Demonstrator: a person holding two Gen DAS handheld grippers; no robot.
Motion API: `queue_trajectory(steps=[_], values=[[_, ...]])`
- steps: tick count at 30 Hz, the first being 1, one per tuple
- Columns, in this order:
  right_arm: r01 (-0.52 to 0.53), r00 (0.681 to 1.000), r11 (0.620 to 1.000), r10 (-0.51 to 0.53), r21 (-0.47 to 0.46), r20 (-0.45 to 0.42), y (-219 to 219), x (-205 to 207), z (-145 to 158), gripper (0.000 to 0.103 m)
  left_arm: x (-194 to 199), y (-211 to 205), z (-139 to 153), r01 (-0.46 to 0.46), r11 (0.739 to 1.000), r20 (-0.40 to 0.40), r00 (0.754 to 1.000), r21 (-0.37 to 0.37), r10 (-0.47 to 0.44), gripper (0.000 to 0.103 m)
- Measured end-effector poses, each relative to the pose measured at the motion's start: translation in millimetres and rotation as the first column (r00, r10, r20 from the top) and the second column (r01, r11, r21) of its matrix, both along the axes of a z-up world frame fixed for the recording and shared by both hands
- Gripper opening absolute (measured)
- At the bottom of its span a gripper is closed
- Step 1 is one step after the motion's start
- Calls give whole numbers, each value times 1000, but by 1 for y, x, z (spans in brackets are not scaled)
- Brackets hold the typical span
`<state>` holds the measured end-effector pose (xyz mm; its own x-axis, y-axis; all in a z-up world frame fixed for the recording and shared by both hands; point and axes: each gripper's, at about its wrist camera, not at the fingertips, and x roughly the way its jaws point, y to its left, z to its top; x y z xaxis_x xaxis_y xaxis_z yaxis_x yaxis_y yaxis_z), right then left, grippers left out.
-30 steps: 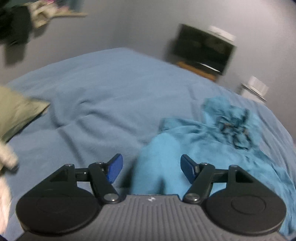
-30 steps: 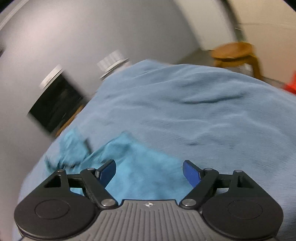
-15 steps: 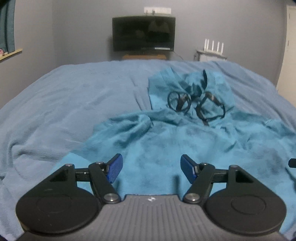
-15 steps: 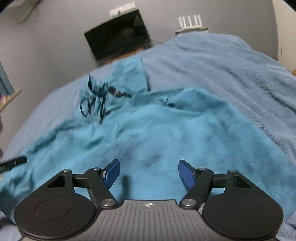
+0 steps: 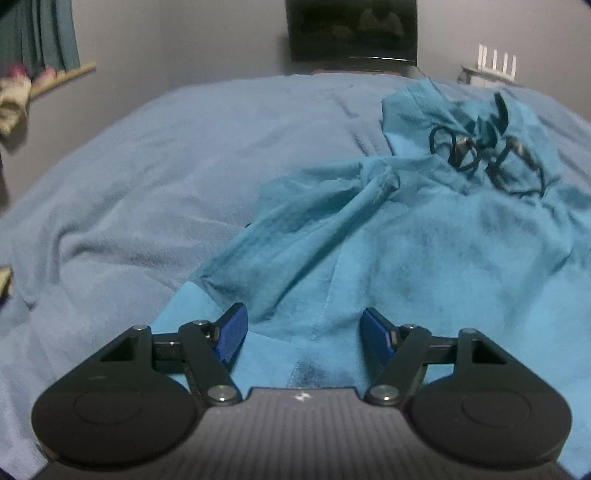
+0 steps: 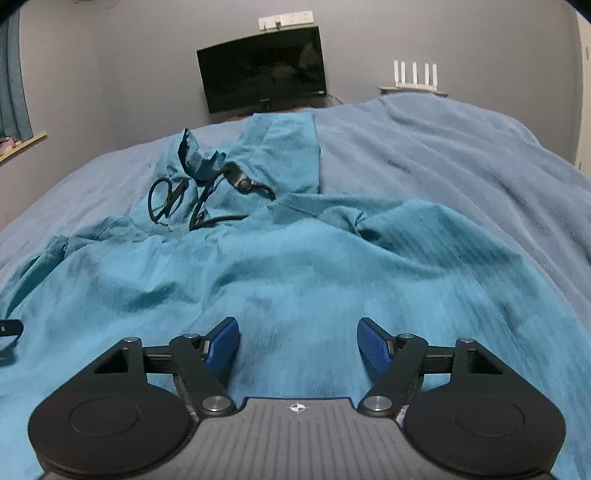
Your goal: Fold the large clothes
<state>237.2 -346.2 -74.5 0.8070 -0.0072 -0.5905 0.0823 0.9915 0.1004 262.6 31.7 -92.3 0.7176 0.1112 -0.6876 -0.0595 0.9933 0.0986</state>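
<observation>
In the left wrist view, a blue blanket (image 5: 166,177) covers the bed below a dark monitor (image 5: 351,29). The teal hoodie (image 5: 424,251) is spread on it, soft and limp; the left gripper (image 5: 300,328) is held open above its hem, empty.

In the right wrist view, the drawcord (image 6: 177,199) is coiled near the hood. The right gripper (image 6: 297,341), recently narrowed slightly, is open over the cloth; the hem corners are judged best for gripping. No containers are seen.

Both wrist views look low and close across the hoodie (image 5: 424,240) toward one monitor (image 6: 264,74)
</observation>
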Motion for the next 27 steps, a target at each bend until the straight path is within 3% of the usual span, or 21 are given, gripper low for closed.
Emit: queue_trajectory(steps=[3, 7, 10, 12, 14, 16, 19, 21, 27], values=[[10, 1000, 1000, -11, 10, 24, -4, -1, -2, 72, -1, -6, 0, -7, 999, 21, 1000, 43, 6, 70], [24, 997, 1000, -25, 12, 77, -3, -7, 4, 72, -9, -8, 20, -33, 999, 109, 994, 4, 32, 70], [25, 990, 999, -29, 36, 137, -2, -15, 12, 73, -13, -21, 43, 48, 994, 176, 984, -100, -29, 78], [14, 988, 999, -19, 37, 153, -1, -18, 14, 73, -12, -40, 54, 111, 989, 218, 972, -102, -87, 92], [9, 988, 999, -17, 53, 154, -2, -17, 15, 73, -3, -63, 58, 165, 983, 241, 960, -77, -142, 92], [18, 987, 997, -29, 74, 156, -5, -15, 16, 73, 12, -83, 55, 197, 978, 229, 957, -74, -176, 92], [19, 987, 995, -34, 95, 160, -6, -9, 15, 73, 37, -94, 41, 174, 975, 163, 975, -138, -151, 92], [12, 989, 994, -28, 112, 146, -8, -3, 12, 73, 44, -90, 22, 136, 969, 125, 986, -206, -111, 92], [19, 990, 985, -42, 170, 137, -11, 14, 10, 73, 51, -72, 1, 117, 955, 78, 992, -273, -99, 92]])
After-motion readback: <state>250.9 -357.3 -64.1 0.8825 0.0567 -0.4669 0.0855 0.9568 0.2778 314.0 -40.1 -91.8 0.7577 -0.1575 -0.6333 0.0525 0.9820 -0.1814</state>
